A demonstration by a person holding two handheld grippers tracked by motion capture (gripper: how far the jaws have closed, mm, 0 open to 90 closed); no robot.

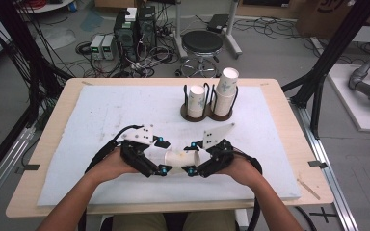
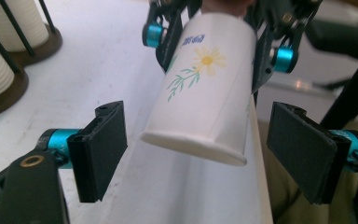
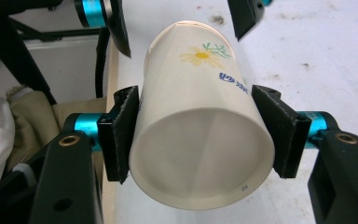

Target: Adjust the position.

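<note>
A white paper cup [image 1: 180, 158] with a yellow daisy print hangs sideways just above the white mat, near the table's front edge. My right gripper [image 1: 191, 158] is shut on it; in the right gripper view both pads [image 3: 121, 135] press the cup [image 3: 200, 70] near its wide end. My left gripper [image 1: 162, 155] faces it from the left and is open. In the left gripper view its pads [image 2: 105, 149] stand apart on either side of the cup's [image 2: 205, 93] near end without touching it, and the right gripper [image 2: 219, 44] grips the far end.
Two stacks of paper cups [image 1: 196, 103] [image 1: 225, 91] stand in a dark wire holder [image 1: 207, 116] at the back middle of the mat [image 1: 101, 120]. The same stacks [image 2: 9, 28] show at the left gripper view's upper left. The table's front edge lies close below the hands.
</note>
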